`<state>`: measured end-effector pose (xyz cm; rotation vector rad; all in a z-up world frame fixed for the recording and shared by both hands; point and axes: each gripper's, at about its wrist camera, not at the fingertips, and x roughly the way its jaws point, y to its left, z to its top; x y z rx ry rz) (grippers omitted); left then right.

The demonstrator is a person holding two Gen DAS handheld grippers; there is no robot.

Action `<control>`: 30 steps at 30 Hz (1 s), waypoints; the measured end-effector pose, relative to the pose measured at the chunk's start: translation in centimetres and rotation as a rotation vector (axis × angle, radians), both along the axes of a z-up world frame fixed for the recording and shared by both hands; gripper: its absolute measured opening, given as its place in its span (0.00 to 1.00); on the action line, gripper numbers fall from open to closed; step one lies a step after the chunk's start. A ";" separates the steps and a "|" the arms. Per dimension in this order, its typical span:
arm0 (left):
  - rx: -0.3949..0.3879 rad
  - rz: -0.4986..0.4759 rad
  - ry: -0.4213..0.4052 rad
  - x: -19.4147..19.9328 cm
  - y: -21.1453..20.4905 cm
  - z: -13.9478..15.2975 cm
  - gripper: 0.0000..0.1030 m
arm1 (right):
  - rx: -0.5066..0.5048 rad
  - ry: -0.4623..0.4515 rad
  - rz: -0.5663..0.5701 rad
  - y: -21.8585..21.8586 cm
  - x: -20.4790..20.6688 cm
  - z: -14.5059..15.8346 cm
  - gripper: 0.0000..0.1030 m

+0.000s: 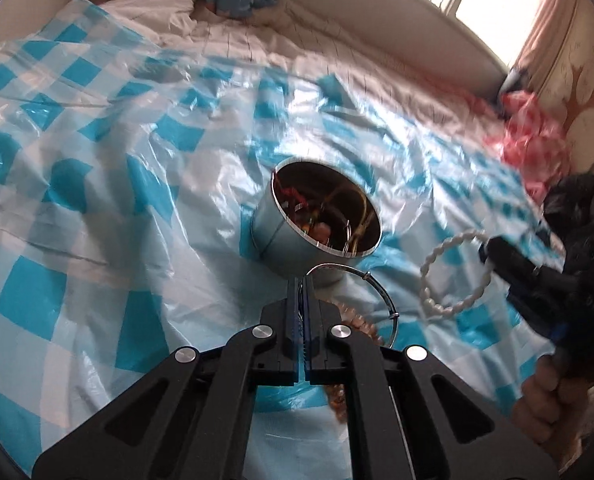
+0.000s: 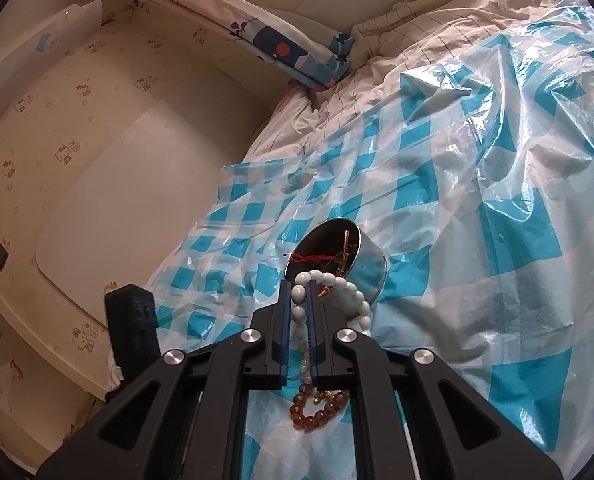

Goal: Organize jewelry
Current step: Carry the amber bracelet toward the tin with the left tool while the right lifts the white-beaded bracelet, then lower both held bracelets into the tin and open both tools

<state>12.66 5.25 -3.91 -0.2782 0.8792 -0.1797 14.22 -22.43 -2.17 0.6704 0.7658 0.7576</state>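
A round silver tin [image 1: 297, 236] with jewelry inside sits on the blue-checked plastic sheet [image 1: 97, 200]; it also shows in the right wrist view [image 2: 371, 268]. My left gripper [image 1: 301, 284] is shut on a thin silver bangle [image 1: 381, 292], held just in front of the tin. My right gripper [image 2: 298, 292] is shut on a white bead bracelet [image 2: 353, 292], close to the tin's rim; the bracelet also shows in the left wrist view [image 1: 437, 276], hanging from the right gripper [image 1: 493, 252]. An amber bead bracelet [image 2: 313, 416] lies on the sheet under my right gripper.
The sheet covers a bed with a rumpled white quilt [image 2: 397, 40]. A blue patterned pillow [image 2: 297, 56] lies at the head. A pink plastic bag [image 1: 533, 136] sits by the wall. A beige headboard and wall [image 2: 97, 160] run along the left.
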 end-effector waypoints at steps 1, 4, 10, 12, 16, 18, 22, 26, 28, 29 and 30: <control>-0.009 0.007 -0.012 -0.1 0.1 0.3 0.01 | 0.003 -0.008 -0.002 0.0 0.0 0.2 0.08; 0.005 0.027 -0.044 -0.1 0.1 1.3 0.01 | 0.017 -0.032 -0.007 -0.2 -0.1 0.6 0.08; 0.037 0.043 -0.068 0.6 -0.4 2.2 0.01 | 0.058 -0.074 -0.007 0.4 0.5 1.9 0.08; 0.046 0.047 -0.070 0.9 -0.5 2.4 0.01 | 0.064 -0.088 -0.004 0.8 0.7 2.3 0.08; 0.048 0.055 -0.075 1.9 -0.4 2.6 0.01 | 0.076 -0.107 0.002 1.6 1.7 3.1 0.08; 0.047 0.061 -0.075 2.5 -0.4 2.7 0.01 | 0.084 -0.117 0.002 2.1 2.5 3.6 0.08; 0.047 0.068 -0.073 4.0 -0.3 2.6 0.01 | 0.077 -0.135 0.005 3.1 3.7 4.3 0.08; 0.049 0.059 -0.066 5.4 -0.7 2.2 0.01 | 0.043 -0.137 0.016 4.2 4.8 4.0 0.08; 0.051 0.053 -0.062 5.9 -0.9 2.0 0.01 | 0.023 -0.134 0.020 4.6 5.1 3.8 0.08; 0.053 0.050 -0.060 6.2 -1.0 1.9 0.01 | 0.011 -0.131 0.022 4.8 5.2 3.6 0.08; 0.053 0.045 -0.053 6.6 -1.2 1.6 0.02 | -0.005 -0.127 0.025 5.0 5.3 3.4 0.08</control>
